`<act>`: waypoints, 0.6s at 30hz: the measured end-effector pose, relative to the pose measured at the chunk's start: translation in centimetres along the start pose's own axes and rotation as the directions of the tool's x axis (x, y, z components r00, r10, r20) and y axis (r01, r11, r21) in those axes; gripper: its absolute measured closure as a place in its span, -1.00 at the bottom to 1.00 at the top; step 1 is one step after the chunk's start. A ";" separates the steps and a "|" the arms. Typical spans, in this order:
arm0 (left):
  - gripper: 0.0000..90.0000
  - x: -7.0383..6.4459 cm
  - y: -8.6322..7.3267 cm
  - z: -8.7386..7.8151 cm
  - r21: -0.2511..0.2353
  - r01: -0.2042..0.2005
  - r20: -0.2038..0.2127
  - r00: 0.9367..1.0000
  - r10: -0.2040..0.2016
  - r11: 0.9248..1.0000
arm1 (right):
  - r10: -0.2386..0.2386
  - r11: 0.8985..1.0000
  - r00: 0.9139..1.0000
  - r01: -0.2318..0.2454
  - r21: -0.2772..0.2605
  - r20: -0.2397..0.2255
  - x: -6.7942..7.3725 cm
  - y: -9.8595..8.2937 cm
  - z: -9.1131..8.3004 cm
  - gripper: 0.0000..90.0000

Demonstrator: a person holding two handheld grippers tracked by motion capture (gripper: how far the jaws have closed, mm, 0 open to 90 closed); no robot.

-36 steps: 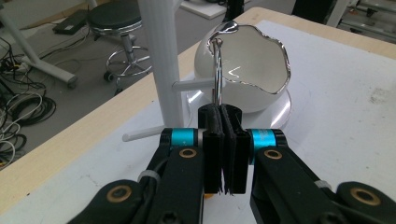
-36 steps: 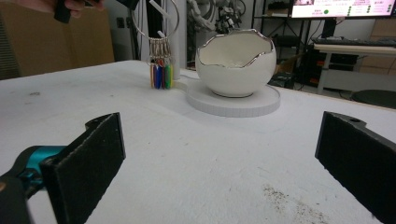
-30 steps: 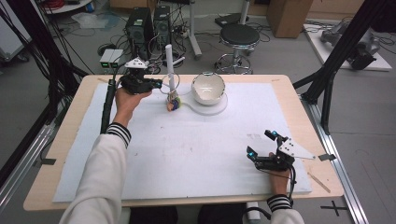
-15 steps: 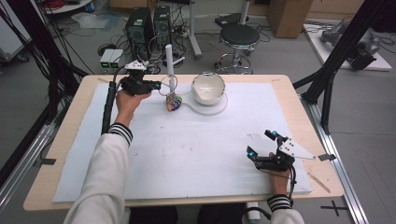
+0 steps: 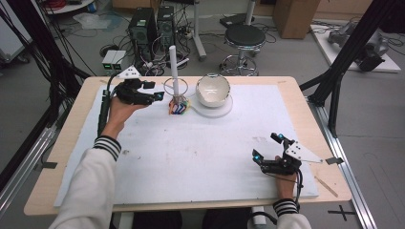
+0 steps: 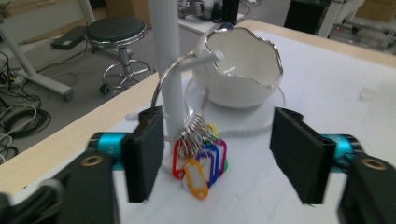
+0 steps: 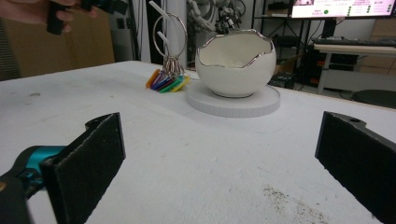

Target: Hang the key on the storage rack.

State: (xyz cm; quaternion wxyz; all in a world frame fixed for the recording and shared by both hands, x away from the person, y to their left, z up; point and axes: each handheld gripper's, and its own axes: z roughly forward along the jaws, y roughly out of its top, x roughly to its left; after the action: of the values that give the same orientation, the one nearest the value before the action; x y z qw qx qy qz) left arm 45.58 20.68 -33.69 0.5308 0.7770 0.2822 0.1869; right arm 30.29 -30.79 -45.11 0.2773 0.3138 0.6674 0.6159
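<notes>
A white post (image 5: 174, 67) stands at the table's far middle. From its peg hangs a metal ring (image 5: 175, 87) that carries several coloured key tags (image 5: 178, 107), which rest on the white mat. My left gripper (image 5: 155, 90) is just left of the ring, open and holding nothing. In the left gripper view the tags (image 6: 201, 161) and ring (image 6: 170, 81) lie ahead between the open jaws of the left gripper (image 6: 219, 156). My right gripper (image 5: 266, 146) rests open at the near right, and its jaws (image 7: 219, 168) face the tags (image 7: 167, 83) from far off.
A white egg-shaped bowl (image 5: 213, 89) with a silver rim sits on a round white disc (image 5: 217, 112) right of the post. The white mat (image 5: 191, 152) covers most of the wooden table. A stool and computers stand beyond the far edge.
My left gripper has dropped slightly beside the ring. The right gripper has not moved.
</notes>
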 end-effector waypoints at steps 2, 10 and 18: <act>-0.50 -0.2 -0.4 -1.0 -0.011 0.017 0.025 1.000 -0.017 1.000 | -0.001 1.000 1.000 0.001 0.000 0.001 0.0 0.0 0.0 -0.98; -0.88 -2.2 -2.9 -5.9 -0.073 -0.062 0.074 0.995 0.067 0.995 | -0.001 1.000 1.000 0.001 0.001 0.002 0.0 0.0 0.0 -0.98; -0.96 -4.8 -6.1 -9.6 -0.053 -0.112 0.077 0.990 0.116 0.992 | -0.014 1.000 1.000 0.014 0.003 0.007 0.1 0.0 0.0 -0.98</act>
State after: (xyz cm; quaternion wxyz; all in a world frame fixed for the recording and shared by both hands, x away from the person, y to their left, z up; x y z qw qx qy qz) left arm 34.76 26.27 -35.80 0.5489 0.7855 0.2113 0.1925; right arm 30.23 -30.72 -45.09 0.2835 0.3116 0.6697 0.6117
